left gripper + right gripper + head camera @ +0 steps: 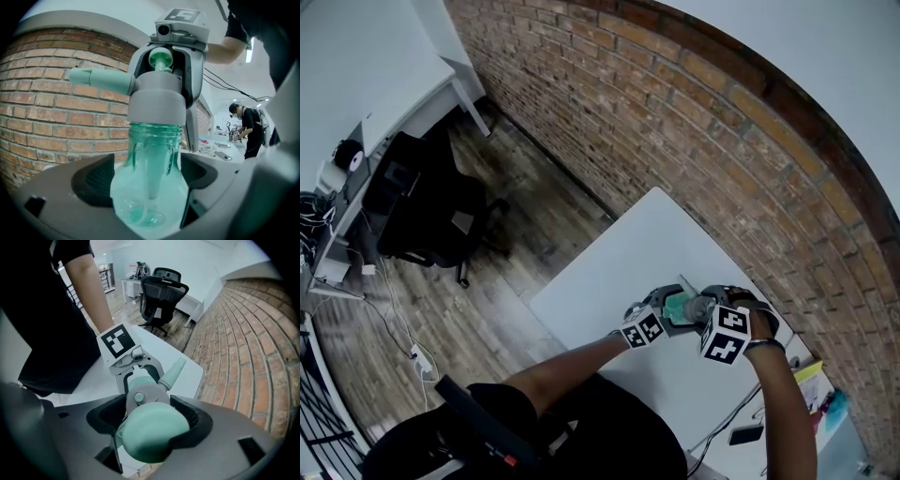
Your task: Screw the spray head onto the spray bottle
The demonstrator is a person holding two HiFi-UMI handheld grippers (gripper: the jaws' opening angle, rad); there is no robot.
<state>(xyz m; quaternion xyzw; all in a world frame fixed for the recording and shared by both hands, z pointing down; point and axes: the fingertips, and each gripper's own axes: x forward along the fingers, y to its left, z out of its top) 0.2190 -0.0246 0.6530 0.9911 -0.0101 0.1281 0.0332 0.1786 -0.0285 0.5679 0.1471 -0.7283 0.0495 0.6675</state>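
A clear green spray bottle (152,154) stands between the pads of my left gripper (147,187), which is shut on its round body. A grey spray head (154,101) sits on the bottle's neck, its mint nozzle (96,79) pointing left toward the brick wall. My right gripper (152,427) comes from the opposite side and is shut on the spray head (145,397), its mint top knob (154,439) filling the jaws. In the head view both grippers meet over the white table (628,262), with the left gripper (661,317) and right gripper (705,314) around the bottle (680,306).
A brick wall (694,122) runs along the table's far side. A black office chair (431,211) and a white desk (356,103) stand on the wooden floor to the left. A phone (745,434) and small items lie at the table's right end. A person (243,126) stands in the background.
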